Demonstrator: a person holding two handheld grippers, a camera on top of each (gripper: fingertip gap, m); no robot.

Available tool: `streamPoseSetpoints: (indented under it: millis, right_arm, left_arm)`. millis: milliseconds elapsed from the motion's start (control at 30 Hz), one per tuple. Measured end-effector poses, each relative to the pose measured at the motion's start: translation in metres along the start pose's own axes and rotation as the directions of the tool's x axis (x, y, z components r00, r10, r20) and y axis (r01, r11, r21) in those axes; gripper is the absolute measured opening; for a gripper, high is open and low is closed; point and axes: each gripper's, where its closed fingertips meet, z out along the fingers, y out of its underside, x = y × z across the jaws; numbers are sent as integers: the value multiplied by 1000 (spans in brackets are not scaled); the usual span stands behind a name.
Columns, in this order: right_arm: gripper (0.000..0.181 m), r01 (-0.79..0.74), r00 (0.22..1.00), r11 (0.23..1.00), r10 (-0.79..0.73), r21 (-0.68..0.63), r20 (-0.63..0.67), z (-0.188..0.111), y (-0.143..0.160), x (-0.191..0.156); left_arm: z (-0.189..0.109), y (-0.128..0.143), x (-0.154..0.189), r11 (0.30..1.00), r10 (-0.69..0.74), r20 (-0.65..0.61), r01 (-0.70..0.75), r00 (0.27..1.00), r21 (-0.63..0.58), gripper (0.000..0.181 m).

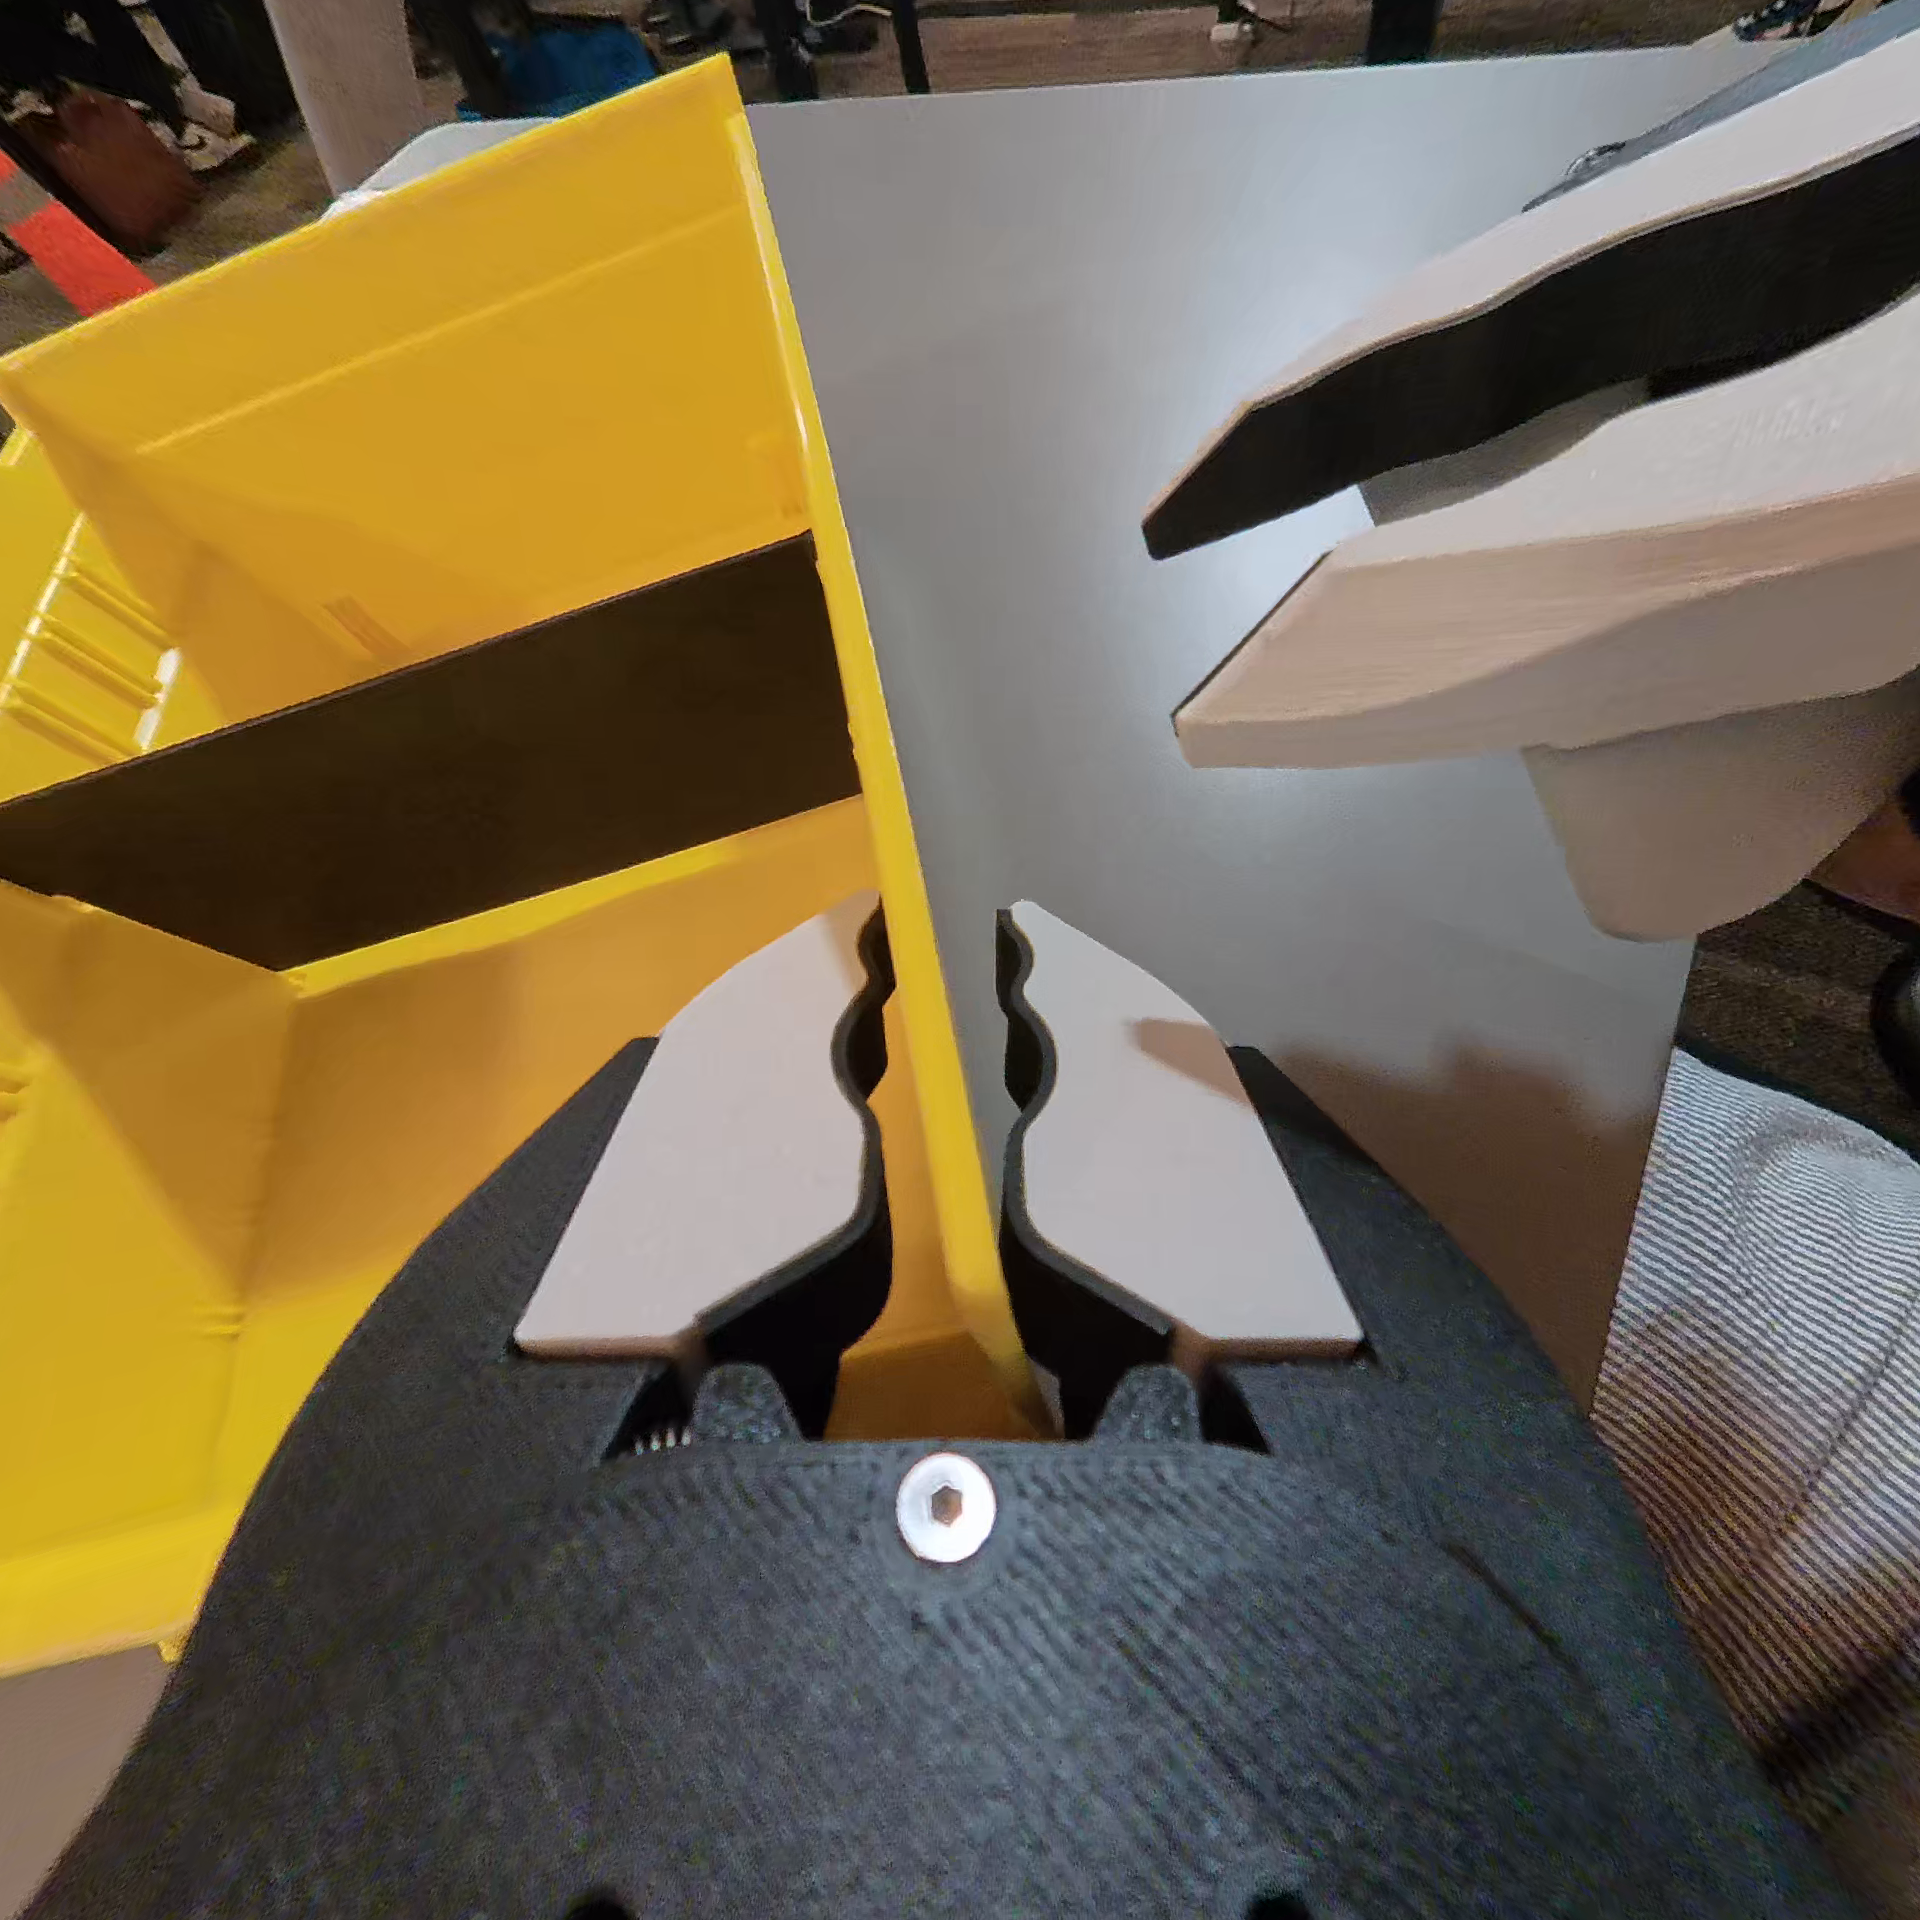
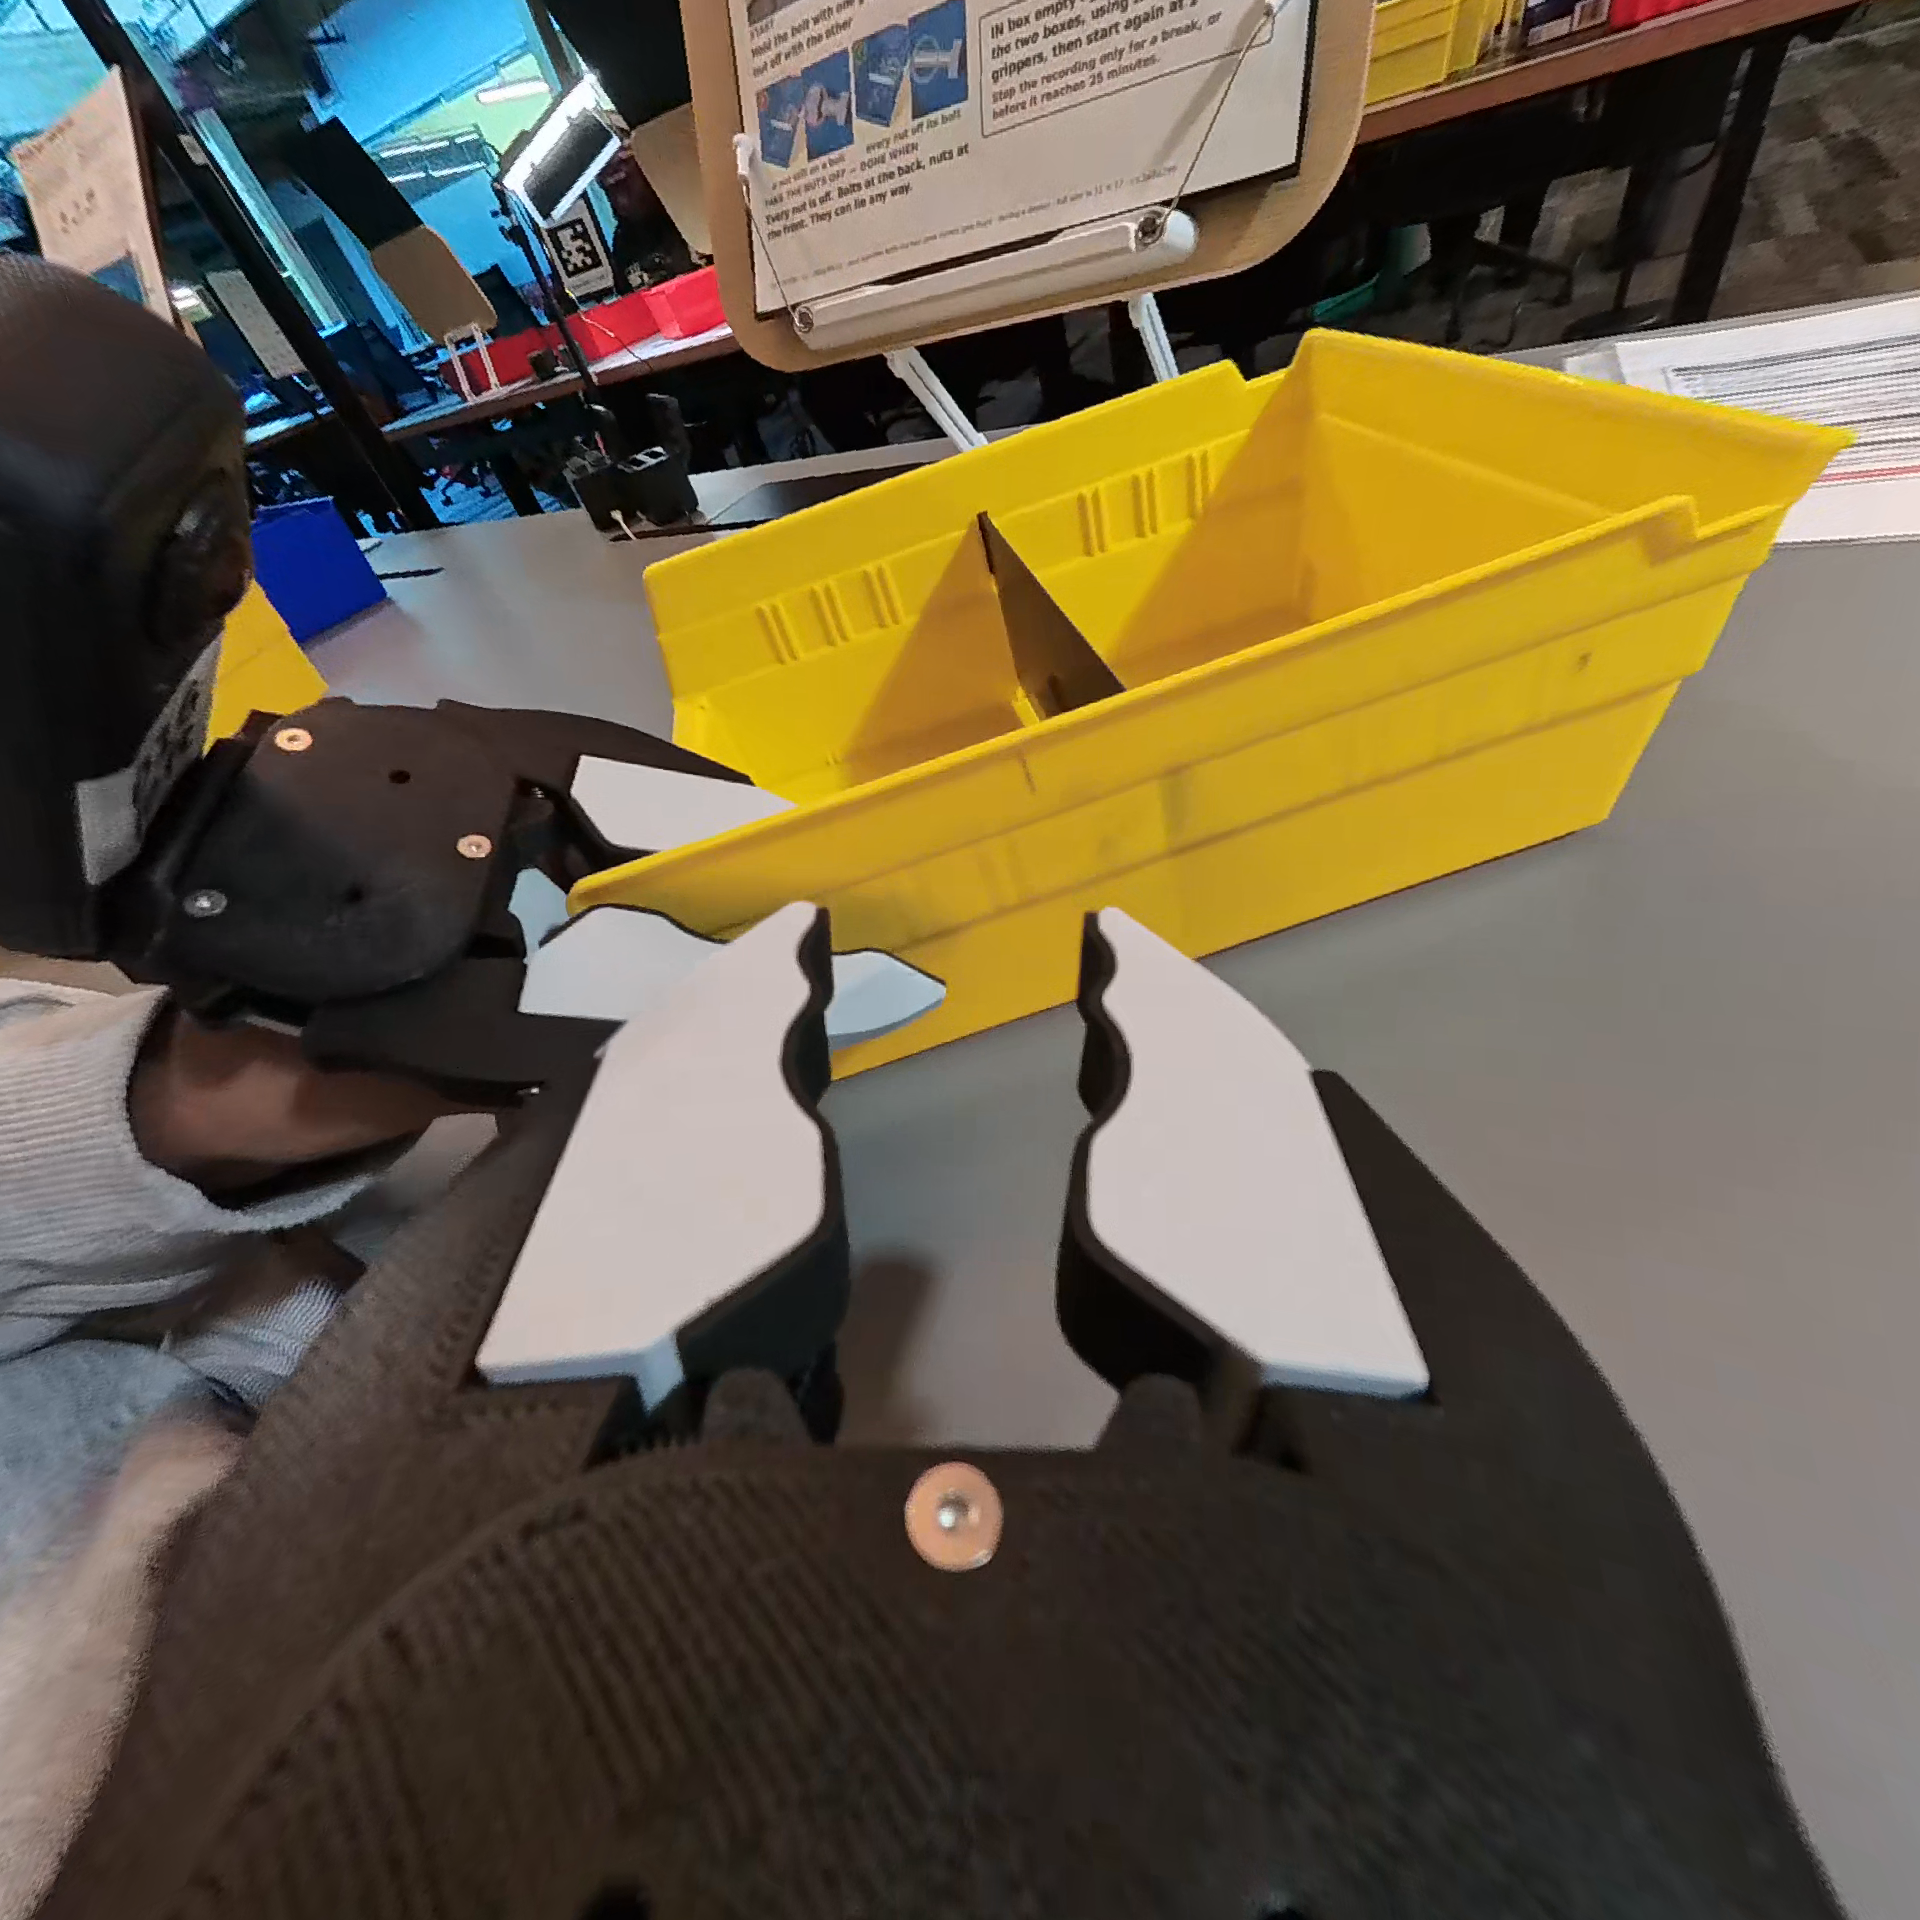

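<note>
A yellow plastic bin [image 1: 468,416] with a black divider [image 1: 468,748] across its middle stands on a grey table [image 1: 1143,416]. Both compartments look empty. My left gripper [image 1: 940,914] straddles the bin's side wall near its end, one finger inside and one outside, closed onto the wall. The right wrist view shows the bin [image 2: 1351,748], its divider [image 2: 1049,634] and the left gripper [image 2: 862,894] clamped on the rim at the bin's left corner. My right gripper [image 2: 956,925] is open and empty, just above the table beside the bin's near wall. It also shows in the left wrist view [image 1: 1169,623].
A document stand with a printed sheet [image 2: 1018,135] stands behind the bin. Papers [image 2: 1766,395] lie at the table's far right. A blue bin [image 2: 312,582] and part of another yellow bin [image 2: 260,665] sit at the left. A person's striped sleeve [image 2: 104,1143] is close by. Some 6 centimetres of space lies between my two pairs of fingers.
</note>
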Motion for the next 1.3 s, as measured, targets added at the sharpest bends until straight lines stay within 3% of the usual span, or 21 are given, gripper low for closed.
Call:
streamPoseSetpoints:
  millis: [333, 500, 567, 667, 800, 867, 967, 1033, 1167, 1300]
  right_arm:
    - [50, 38, 999, 999, -38, -8, -9, -1, 1, -3]
    - [55, 36, 999, 999, -36, 34, -17, -1, -8, 0]
    - [58, 40, 999, 998, -40, 45, -4, 0, -10, -3]
    - [66, 114, 993, 991, -116, 66, 20, 3, -14, -15]
    - [79, 208, 977, 975, -211, 81, 33, 10, -16, -35]
    - [84, 213, 975, 974, -217, 79, 43, 15, -14, -44]
    - [94, 202, 979, 978, -203, 41, 21, 24, -6, -49]
    - [100, 196, 981, 981, -196, 3, 0, 30, 1, -46]
    - [99, 193, 979, 979, -196, -65, -57, 31, 8, -25]
    - [90, 108, 983, 990, -121, -95, -140, 22, 8, 13]
  left_arm:
    - [-11, -8, 2, 999, 8, -29, -7, 1000, 31, 27]
    - [-42, -30, -6, 984, -70, -113, 87, 991, 154, 38]
    - [-61, -41, -32, 966, -134, -107, 154, 985, 207, 45]
    - [-87, -43, -96, 927, -260, -24, 257, 965, 273, 44]
    - [-101, 12, -189, 925, -350, 248, 292, 903, 244, 62]
    - [-94, 48, -208, 936, -350, 310, 315, 884, 157, 66]
    - [-78, 67, -193, 909, -415, 197, 395, 888, 133, 63]
    - [-70, 62, -177, 908, -414, 136, 398, 900, 131, 57]
    - [-64, 53, -158, 934, -352, 138, 339, 926, 113, 58]
    - [-54, 34, -117, 919, -375, -24, 375, 927, 119, 52]
